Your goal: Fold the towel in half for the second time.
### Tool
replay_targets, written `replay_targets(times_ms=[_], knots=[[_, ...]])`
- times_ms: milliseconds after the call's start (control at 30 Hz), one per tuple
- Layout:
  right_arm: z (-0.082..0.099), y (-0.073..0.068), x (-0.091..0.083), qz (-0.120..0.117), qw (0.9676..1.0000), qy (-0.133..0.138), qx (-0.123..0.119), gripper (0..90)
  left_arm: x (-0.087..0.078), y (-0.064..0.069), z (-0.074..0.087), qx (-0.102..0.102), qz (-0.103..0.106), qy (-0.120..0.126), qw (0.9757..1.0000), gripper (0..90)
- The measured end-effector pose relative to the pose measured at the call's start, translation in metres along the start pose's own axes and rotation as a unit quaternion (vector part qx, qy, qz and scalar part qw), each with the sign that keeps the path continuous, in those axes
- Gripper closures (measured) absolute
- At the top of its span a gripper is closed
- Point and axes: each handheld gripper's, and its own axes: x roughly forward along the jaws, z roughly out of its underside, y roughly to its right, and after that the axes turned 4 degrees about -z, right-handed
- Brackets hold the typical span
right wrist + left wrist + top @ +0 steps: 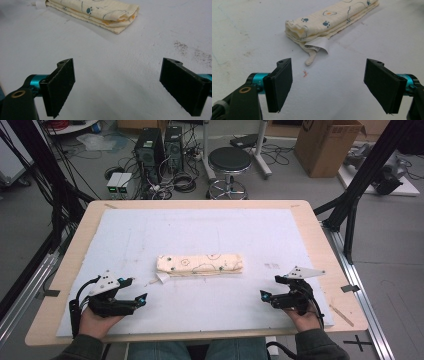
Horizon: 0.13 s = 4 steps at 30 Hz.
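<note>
From the high view, the folded cloth [200,264] lies mid-bench, at 1 o'clock from your left claw [138,291] and 10 o'clock from your right claw [269,287]; both stand apart, empty. You look between steps.

Left gripper view: soft waffle cotton, paw prints, a white tag [318,46].

Right gripper view: layered folded end; pinch there next.

We hold the left gripper [134,290] low at the near left, our left hand [97,319] wrapped around its rear, jaws spread wide with nothing between them. The right gripper [270,287] sits at the near right in our right hand [305,317], jaws likewise wide apart. Both point inward and forward.
</note>
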Motion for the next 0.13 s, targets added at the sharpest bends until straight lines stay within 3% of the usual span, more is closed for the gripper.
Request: replay_targets(times_ms=[133], knots=[[-0.0011, -0.0017, 0.003, 0.002, 0.9999, -0.001, -0.011, 12.2, 0.0009, -0.003, 0.0016, -0.005, 0.0, 0.001, 1.0, 23.6]])
